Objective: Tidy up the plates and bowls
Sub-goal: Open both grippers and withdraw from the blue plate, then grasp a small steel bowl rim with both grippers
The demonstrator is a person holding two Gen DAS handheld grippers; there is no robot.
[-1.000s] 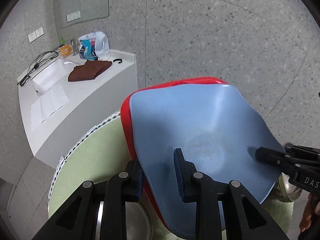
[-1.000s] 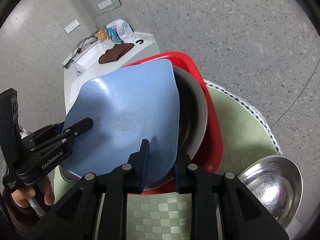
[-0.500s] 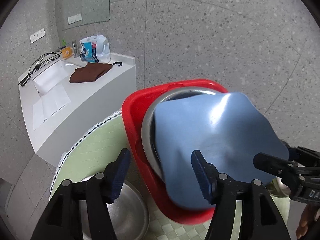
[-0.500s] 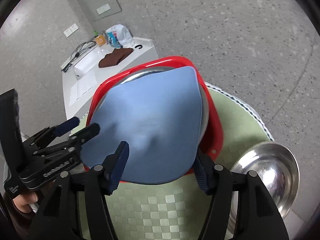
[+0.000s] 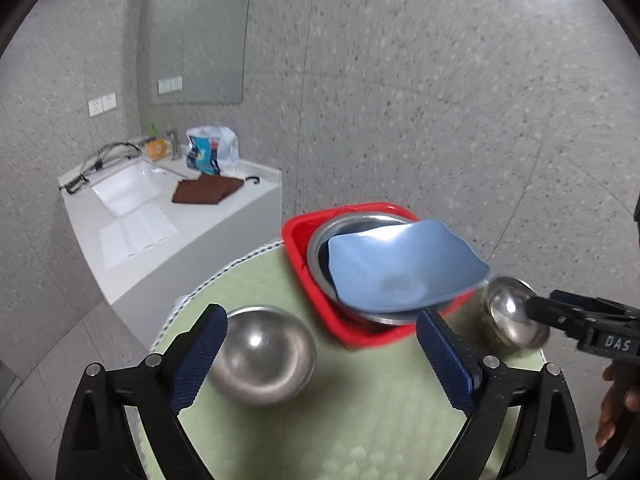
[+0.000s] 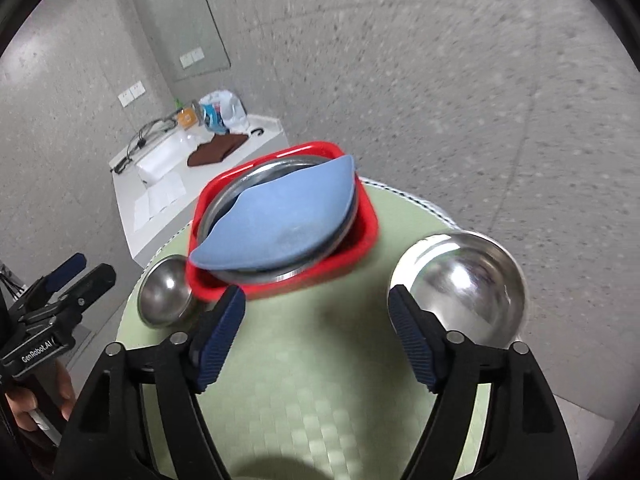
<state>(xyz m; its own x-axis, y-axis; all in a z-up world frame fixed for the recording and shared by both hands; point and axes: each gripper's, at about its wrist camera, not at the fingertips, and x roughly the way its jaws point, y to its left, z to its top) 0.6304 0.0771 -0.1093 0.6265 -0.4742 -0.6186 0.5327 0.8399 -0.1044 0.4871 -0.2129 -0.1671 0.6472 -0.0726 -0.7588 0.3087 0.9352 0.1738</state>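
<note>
**Both grippers wide open, blue plate parked in the red tub**

Left gripper (image 5: 320,344) has its jaws spread wide with nothing between them, and the right gripper (image 6: 316,336) is the same, empty and well apart. The blue plate (image 5: 400,268) sits tilted on a steel dish (image 6: 280,276) inside the red tub (image 6: 362,240), on the round green-clothed table (image 6: 320,392). 2 steel bowls flank the tub: 1 bowl (image 5: 262,356) near the left gripper, the other bowl (image 6: 464,284) just beside the right one.
</note>
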